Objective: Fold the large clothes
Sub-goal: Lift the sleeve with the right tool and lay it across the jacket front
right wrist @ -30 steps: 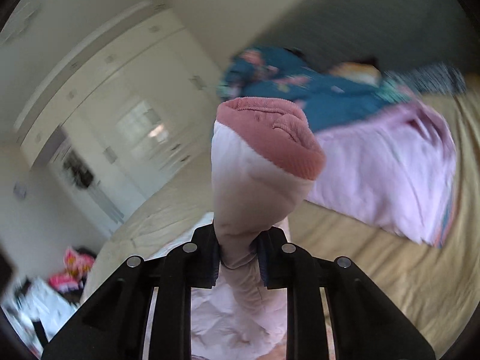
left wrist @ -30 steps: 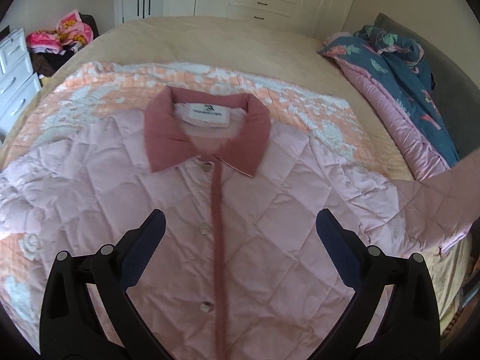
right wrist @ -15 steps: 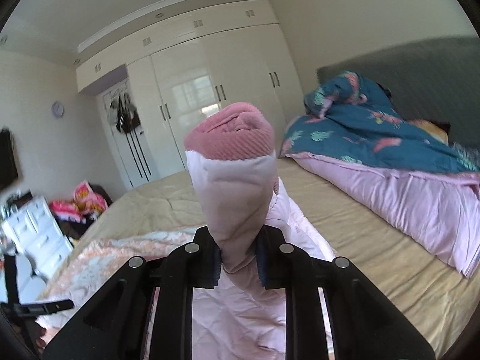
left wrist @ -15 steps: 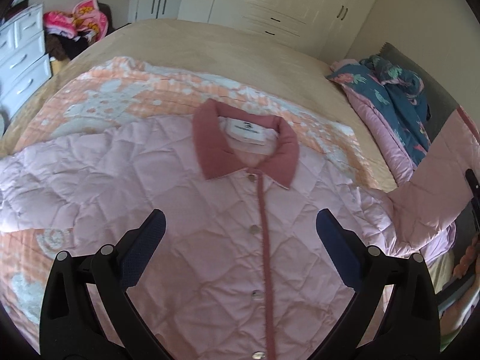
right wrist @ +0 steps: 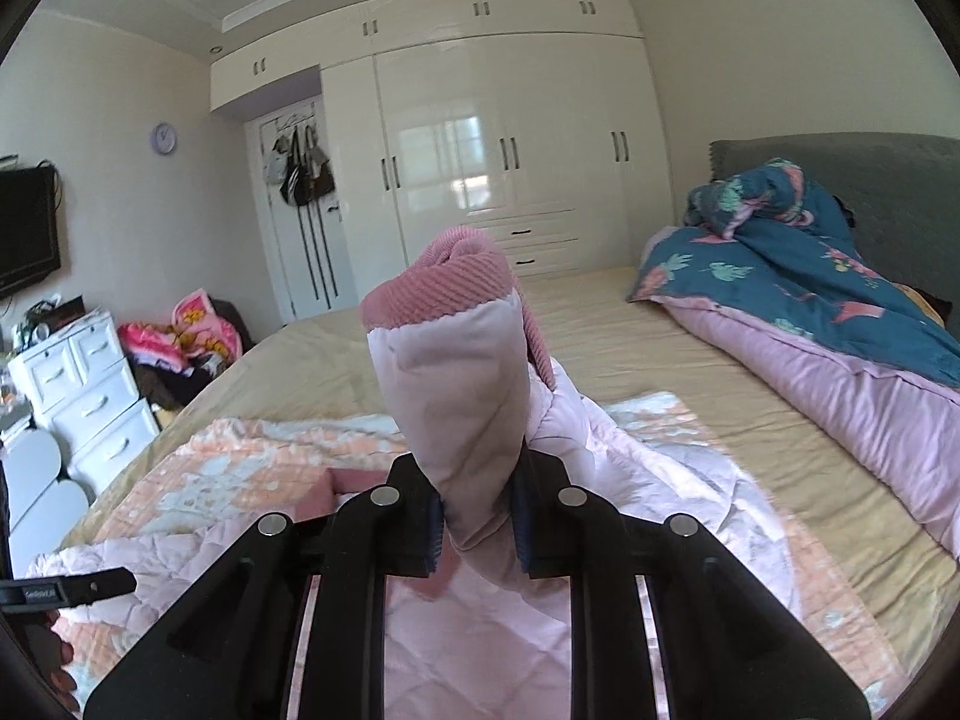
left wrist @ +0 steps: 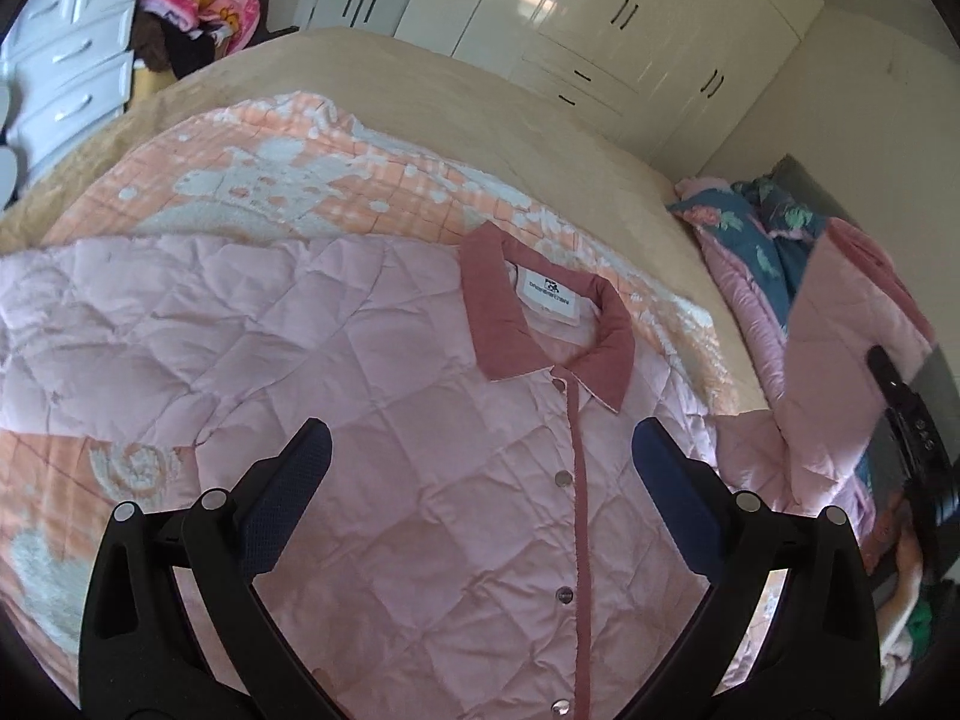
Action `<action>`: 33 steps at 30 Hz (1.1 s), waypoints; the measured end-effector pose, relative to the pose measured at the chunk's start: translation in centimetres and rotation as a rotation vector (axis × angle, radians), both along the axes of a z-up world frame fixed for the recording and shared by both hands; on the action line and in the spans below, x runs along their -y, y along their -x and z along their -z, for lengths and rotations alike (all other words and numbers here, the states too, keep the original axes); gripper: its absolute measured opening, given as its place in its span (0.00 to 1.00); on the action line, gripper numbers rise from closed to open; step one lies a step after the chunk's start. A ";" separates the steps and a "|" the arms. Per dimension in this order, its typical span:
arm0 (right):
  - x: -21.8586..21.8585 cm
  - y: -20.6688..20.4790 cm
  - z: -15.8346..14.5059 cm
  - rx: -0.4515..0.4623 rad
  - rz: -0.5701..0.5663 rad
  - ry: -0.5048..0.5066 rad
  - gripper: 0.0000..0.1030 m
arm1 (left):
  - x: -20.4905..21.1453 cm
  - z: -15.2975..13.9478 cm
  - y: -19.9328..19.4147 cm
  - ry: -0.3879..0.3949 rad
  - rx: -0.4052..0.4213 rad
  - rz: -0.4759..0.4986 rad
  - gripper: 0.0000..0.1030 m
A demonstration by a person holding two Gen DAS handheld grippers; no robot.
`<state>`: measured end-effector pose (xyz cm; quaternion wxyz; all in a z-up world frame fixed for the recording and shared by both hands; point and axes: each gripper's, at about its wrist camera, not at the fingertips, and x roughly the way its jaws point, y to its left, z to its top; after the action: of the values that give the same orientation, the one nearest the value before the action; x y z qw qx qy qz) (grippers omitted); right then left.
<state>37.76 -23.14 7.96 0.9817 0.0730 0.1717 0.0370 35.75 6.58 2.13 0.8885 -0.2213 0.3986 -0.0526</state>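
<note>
Jaws of the left gripper are spread wide, nothing held, above a quilted pink jacket laid flat, buttoned, on a peach patterned blanket over the bed; bare sheet lies beyond the collar.

Right view: jaws of the right gripper are clenched on the jacket's sleeve, whose ribbed rose cuff is raised upright. A blue floral duvet is heaped by the headboard.

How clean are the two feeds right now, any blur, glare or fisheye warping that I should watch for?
Left wrist view: the jacket's collar is sharp, but the lifted sleeve at the right edge is smeared, and the wardrobe bows with fisheye warp. Right wrist view: the sleeve cuff in the right gripper is crisp, window glare sits on the wardrobe doors, and the corners are vignetted black.
</note>
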 end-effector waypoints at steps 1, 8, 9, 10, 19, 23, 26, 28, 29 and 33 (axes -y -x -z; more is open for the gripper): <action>-0.7 -0.2 0.1 -0.003 -0.008 0.004 0.16 | -0.5 0.4 0.1 0.018 0.000 -0.003 0.91; -6.6 -1.4 1.5 -0.038 -0.065 0.065 0.16 | -2.1 1.8 -0.7 0.107 -0.002 0.007 0.91; -7.6 -1.6 1.9 -0.045 -0.077 0.074 0.16 | -2.3 1.8 -0.9 0.137 0.002 0.012 0.91; -8.6 -1.7 2.3 -0.050 -0.087 0.083 0.16 | -2.5 1.8 -0.9 0.147 0.008 0.015 0.91; -16.6 -2.7 6.6 -0.147 -0.198 0.179 0.16 | -3.3 1.6 -1.5 0.240 0.038 0.039 0.91; -19.2 -3.3 9.1 -0.223 -0.250 0.203 0.17 | -4.0 2.3 -2.1 0.284 0.033 0.021 0.91; -20.9 -3.3 10.9 -0.273 -0.292 0.221 0.22 | -4.5 3.2 -2.5 0.314 0.014 0.010 0.91; -21.8 -3.1 12.0 -0.301 -0.327 0.227 0.26 | -4.8 3.7 -2.8 0.323 0.004 0.001 0.91; -22.1 -3.0 12.5 -0.312 -0.346 0.222 0.31 | -4.9 3.9 -2.9 0.324 -0.002 -0.004 0.91; -22.4 -2.2 13.6 -0.388 -0.466 0.170 0.66 | -5.4 4.8 -3.2 0.332 -0.023 -0.028 0.91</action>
<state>39.99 -0.74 -5.65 0.8982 -0.0452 0.3706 0.2320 38.96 11.95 -2.67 0.8356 -0.3714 0.3914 -0.1029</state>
